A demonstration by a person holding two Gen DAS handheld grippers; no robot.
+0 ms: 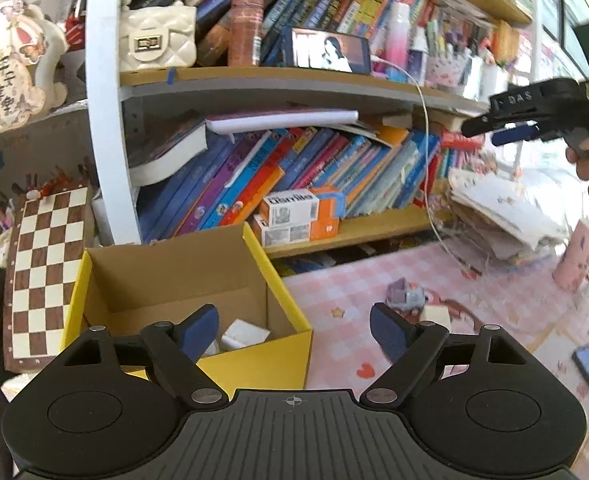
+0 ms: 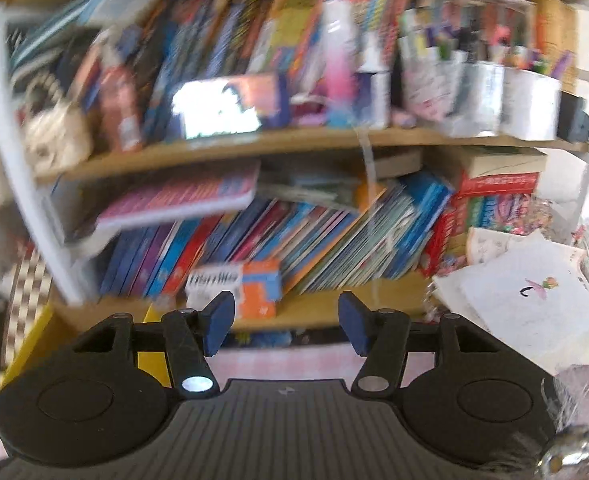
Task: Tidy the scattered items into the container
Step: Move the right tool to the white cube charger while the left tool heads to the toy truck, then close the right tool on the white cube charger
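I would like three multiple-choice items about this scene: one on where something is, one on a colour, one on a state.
1. Where does the chessboard stand relative to the yellow box?
A. to its left
B. inside it
C. on the shelf above it

2. What colour is the outside of the box?
A. pink
B. yellow
C. green

3. How are the jaws of the left gripper?
A. shut on a toy
B. shut with nothing between
C. open with nothing between

Answers:
1 A, the checkered board leans at the left of the box in the left wrist view.
2 B, its outer walls are yellow and the inside is brown cardboard.
3 C, the blue pads are wide apart and hold nothing.
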